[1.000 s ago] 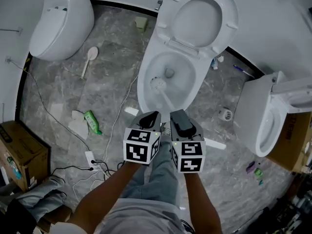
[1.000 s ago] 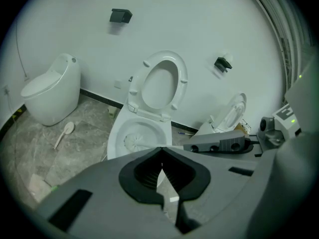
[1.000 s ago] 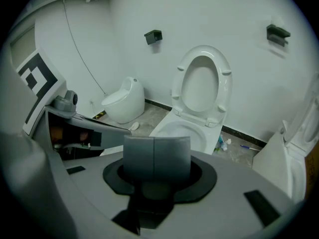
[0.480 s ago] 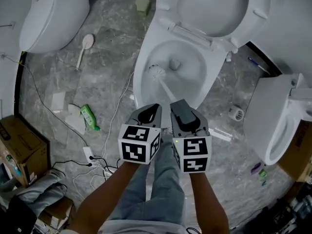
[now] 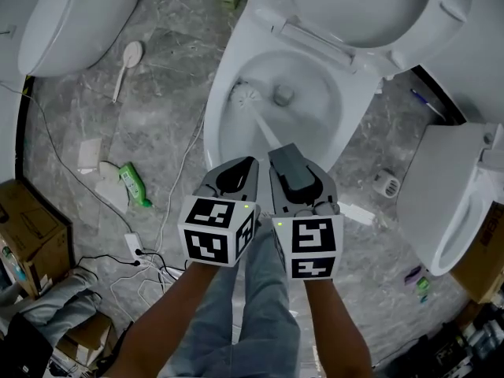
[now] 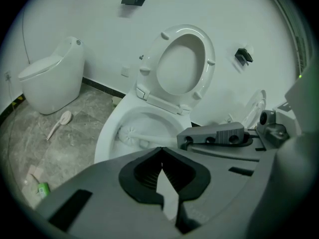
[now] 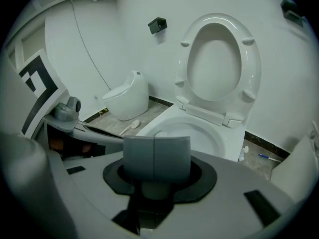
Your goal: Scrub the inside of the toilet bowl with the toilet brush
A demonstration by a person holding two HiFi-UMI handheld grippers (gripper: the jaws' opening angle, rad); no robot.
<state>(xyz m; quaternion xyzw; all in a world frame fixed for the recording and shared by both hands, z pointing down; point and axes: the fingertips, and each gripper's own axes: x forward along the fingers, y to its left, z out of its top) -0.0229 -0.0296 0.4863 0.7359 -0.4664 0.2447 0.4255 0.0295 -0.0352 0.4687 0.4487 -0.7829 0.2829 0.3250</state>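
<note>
The white toilet bowl stands open, its seat and lid raised. A white toilet brush has its bristle head against the bowl's inner left wall, left of the drain. Its handle runs back to my right gripper, which is shut on it at the bowl's near rim. My left gripper sits close beside it, shut with nothing between its jaws. In the left gripper view the brush lies in the bowl and its handle meets the right gripper. The right gripper view shows shut jaws before the bowl.
A second toilet stands at the far left and a third toilet at the right. On the marble floor lie a white scoop-shaped brush, a green bottle, cables and a cardboard box.
Both grippers have moved forward to the bowl's rim. The brush head has slid from the near left of the drain farther up the bowl's left wall.
</note>
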